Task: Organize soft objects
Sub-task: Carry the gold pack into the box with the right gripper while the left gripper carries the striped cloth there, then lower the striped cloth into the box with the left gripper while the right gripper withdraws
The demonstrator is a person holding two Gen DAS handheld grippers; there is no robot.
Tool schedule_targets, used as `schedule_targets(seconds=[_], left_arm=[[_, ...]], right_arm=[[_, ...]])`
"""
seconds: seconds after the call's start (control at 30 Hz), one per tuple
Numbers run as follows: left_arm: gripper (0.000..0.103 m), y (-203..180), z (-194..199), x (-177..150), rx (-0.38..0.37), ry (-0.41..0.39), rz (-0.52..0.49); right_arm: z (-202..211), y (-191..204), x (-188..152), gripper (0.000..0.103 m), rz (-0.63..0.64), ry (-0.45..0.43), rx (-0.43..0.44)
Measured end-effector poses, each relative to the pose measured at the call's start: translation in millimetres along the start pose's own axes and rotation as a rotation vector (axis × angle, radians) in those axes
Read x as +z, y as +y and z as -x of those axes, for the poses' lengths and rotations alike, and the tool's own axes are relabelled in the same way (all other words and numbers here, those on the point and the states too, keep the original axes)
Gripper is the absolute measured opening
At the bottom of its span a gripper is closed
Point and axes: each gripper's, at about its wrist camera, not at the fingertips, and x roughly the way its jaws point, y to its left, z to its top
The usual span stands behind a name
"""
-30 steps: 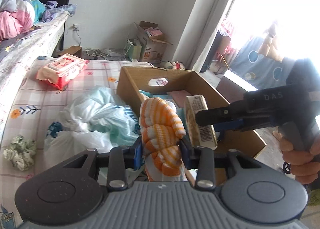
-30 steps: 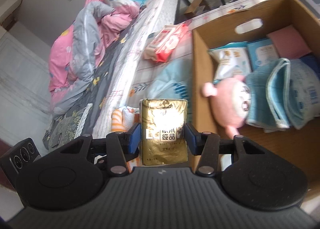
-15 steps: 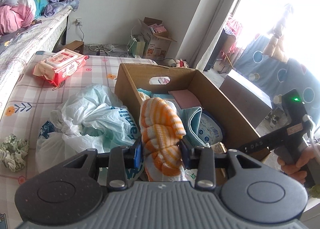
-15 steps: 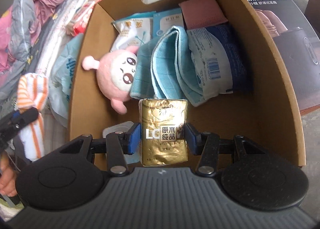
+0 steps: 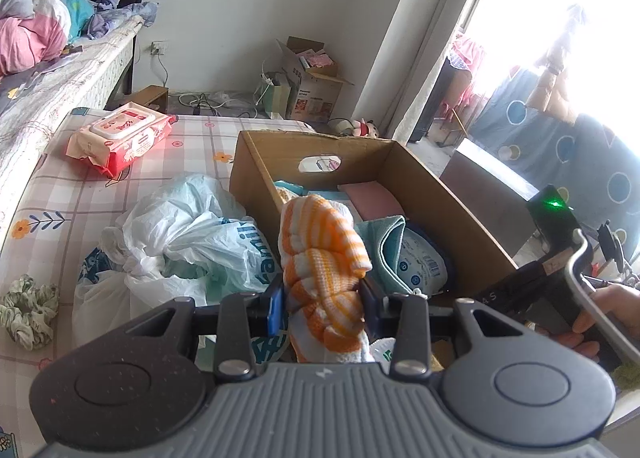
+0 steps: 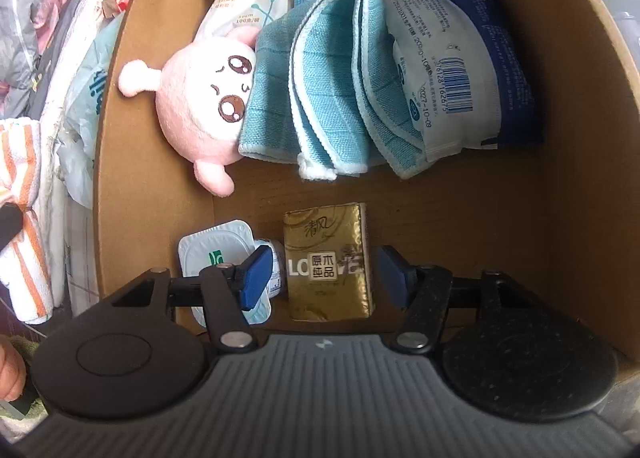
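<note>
now the right gripper points down into the cardboard box, its jaws opening, and the gold tissue pack lies on the box floor between the blue pads, which stand clear of it on both sides. inside the box, at its near end, a small white sealed cup lies just beside the tissue pack. toward the box's far end lie a pink plush toy, a folded teal cloth partly over the plush, and a blue and white wipes pack. the left gripper is clamped on an orange and white striped sock, holding it up over the box's near left corner. outside the box, on the checked cover, sit white plastic bags, a red wipes pack and a green scrunchie.
</note>
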Motion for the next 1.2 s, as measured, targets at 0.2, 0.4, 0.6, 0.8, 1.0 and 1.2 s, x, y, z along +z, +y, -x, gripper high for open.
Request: schedule_targets(seconds=[0.2,0.4,0.6,0.8,1.0,1.2], left_arm=[[0.040,-29.2,-8.2,13.9,-0.069,0.015,-0.055],[0.040,-74.5,-58.8,29.6,-0.161,0.127,-0.067],[0.040,-128.0,-124.5,30.1,-0.173,0.219,-0.091],[0.042,-157.8,-183.3,19.4,-0.183,0.305,-0.063],[0.043,-154.2,-194.0,11.0,-0.203,0.352,-0.028],[0.045,-141.8,-165.9,19.8,-0.201,0.304,-0.035]], right_arm=[[61.8,-15.0,-22.4,0.058,-0.071,-0.219,0.164],[126.5,-55.2,-64.2,0.062,-0.152,-0.461,0.240],[146.1,-106.0,-106.2,0.062,-0.267,-0.555,0.280],[145.0,-138.5,-137.1,0.062,-0.348,-0.587,0.294],[141.1,-148.6,-149.2,0.062,-0.374,-0.589,0.300],[141.4,-142.6,-145.1,0.062,-0.363,-0.588,0.304]])
